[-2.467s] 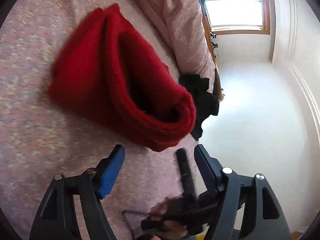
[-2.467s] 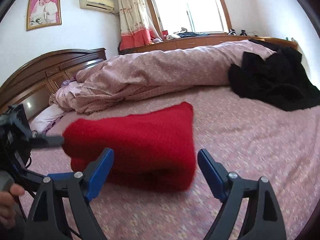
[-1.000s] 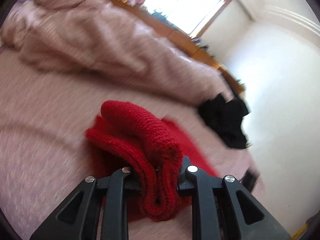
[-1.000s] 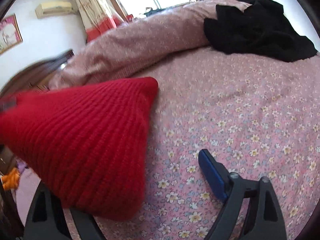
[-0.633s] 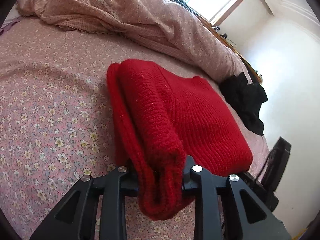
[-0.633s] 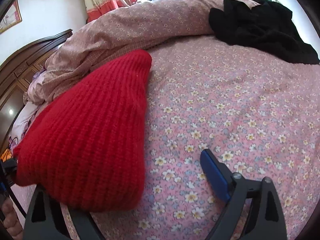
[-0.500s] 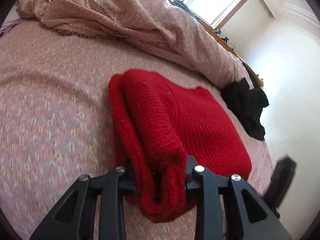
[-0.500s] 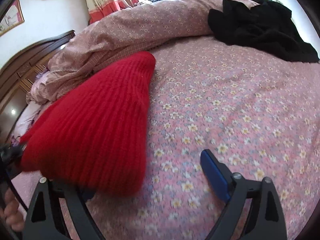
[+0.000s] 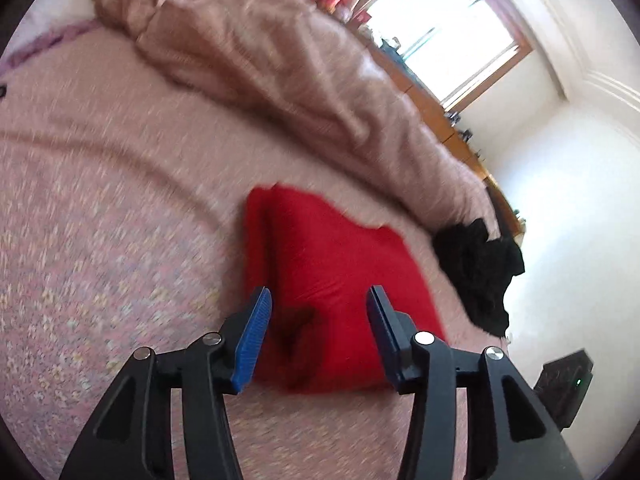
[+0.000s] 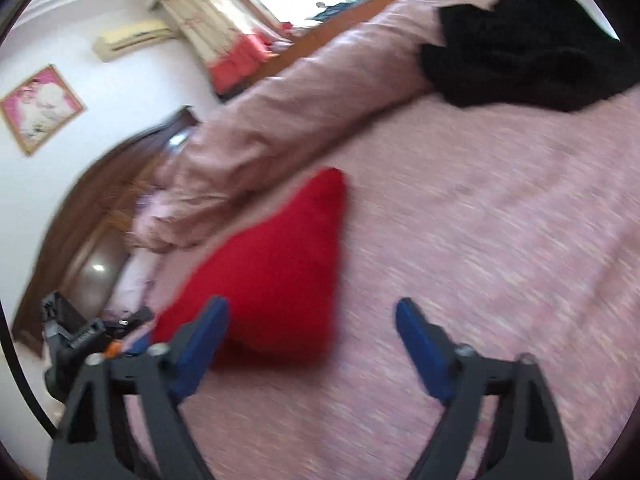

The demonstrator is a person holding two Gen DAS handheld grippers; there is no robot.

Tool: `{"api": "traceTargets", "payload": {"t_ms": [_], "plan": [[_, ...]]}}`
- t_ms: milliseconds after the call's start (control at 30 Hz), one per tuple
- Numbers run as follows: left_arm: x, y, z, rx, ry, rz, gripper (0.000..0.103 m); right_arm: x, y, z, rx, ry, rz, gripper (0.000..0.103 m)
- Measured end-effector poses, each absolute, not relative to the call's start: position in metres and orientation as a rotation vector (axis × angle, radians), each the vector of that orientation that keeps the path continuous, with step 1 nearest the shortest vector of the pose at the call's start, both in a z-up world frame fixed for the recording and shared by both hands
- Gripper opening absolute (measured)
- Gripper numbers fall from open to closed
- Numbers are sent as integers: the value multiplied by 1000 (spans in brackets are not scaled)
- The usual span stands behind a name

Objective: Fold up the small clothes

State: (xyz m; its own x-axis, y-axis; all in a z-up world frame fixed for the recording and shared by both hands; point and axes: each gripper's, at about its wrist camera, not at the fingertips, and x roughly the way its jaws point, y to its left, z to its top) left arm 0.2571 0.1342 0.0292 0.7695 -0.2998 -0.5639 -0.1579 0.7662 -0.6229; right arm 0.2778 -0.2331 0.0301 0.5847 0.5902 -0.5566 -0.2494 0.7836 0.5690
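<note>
A folded red knit garment (image 9: 332, 292) lies on the pink flowered bed sheet (image 9: 100, 264). My left gripper (image 9: 318, 340) is open, its blue pads on either side of the garment's near end and just above it. In the right wrist view the red garment (image 10: 276, 272) lies left of centre. My right gripper (image 10: 312, 340) is open and empty, with its left pad over the garment's near edge. Both views are blurred.
A rumpled pink duvet (image 9: 256, 64) lies along the far side of the bed. A black garment (image 10: 524, 36) lies at the bed's far corner, also in the left wrist view (image 9: 476, 264). A wooden headboard (image 10: 92, 216) stands at left.
My left gripper has opened and let go of the red garment, which now lies flat on the bed. Both grippers have pulled back a little.
</note>
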Motion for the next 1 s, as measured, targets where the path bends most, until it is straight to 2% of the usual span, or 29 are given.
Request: {"api": "traceTargets", "payload": {"t_ms": [33, 67, 100, 133, 233, 267, 333, 400, 567, 733, 767, 833, 867, 900, 933, 967, 1000], "plan": [[262, 123, 36, -678, 684, -92, 42, 282, -221, 34, 455, 803, 546, 47], [265, 114, 40, -641, 675, -98, 42, 287, -208, 37, 430, 804, 577, 21], [268, 107, 41, -611, 668, -100, 36, 290, -192, 38, 385, 810, 588, 4], [272, 99, 42, -562, 659, -104, 20, 293, -180, 38, 339, 820, 579, 3], [296, 75, 25, -419, 726, -121, 2, 295, -151, 32, 221, 804, 592, 0], [305, 71, 15, -401, 772, -115, 0, 294, -146, 26, 181, 796, 578, 0], [328, 68, -21, -375, 918, -100, 0, 305, -144, -5, 184, 908, 562, 0], [330, 73, -30, -396, 887, -113, 0, 307, -149, -18, 234, 912, 582, 0], [328, 68, -29, -359, 876, -98, 0, 301, -135, -20, 131, 894, 521, 0], [314, 83, -4, -435, 819, -152, 2, 302, -145, -1, 210, 908, 537, 0], [310, 88, 2, -451, 812, -172, 7, 300, -147, 7, 217, 901, 559, 4], [299, 100, 14, -480, 793, -230, 42, 298, -157, 20, 268, 902, 640, 31], [295, 106, 16, -496, 791, -252, 48, 297, -163, 23, 303, 900, 673, 60], [292, 111, 17, -515, 791, -274, 53, 296, -169, 27, 343, 891, 699, 82], [286, 119, 16, -545, 800, -296, 53, 293, -178, 30, 382, 874, 703, 87], [282, 123, 13, -562, 809, -301, 53, 291, -187, 31, 424, 859, 701, 88], [279, 128, 10, -578, 813, -292, 58, 290, -196, 29, 465, 859, 712, 88]]}}
